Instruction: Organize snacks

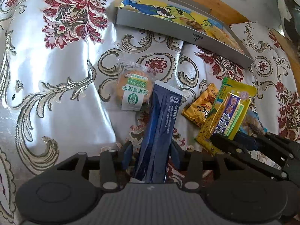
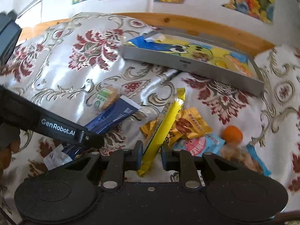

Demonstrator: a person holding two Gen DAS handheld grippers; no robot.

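Left tongs (image 1: 151,154) grip navy sachet (image 1: 159,123); right tongs (image 2: 151,154) grip yellow packet (image 2: 163,129), both lifted, probably bound for far grey tray (image 1: 168,29).

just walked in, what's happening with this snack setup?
A person is sorting snacks on a floral tablecloth with two handheld grippers. The left gripper holds a dark blue packet; the right gripper holds a yellow packet on edge. A grey tray sits further back with one cartoon-printed bag in it. Loose on the cloth: a wrapped round biscuit, a gold pouch, a light blue packet and a small orange ball-shaped item.
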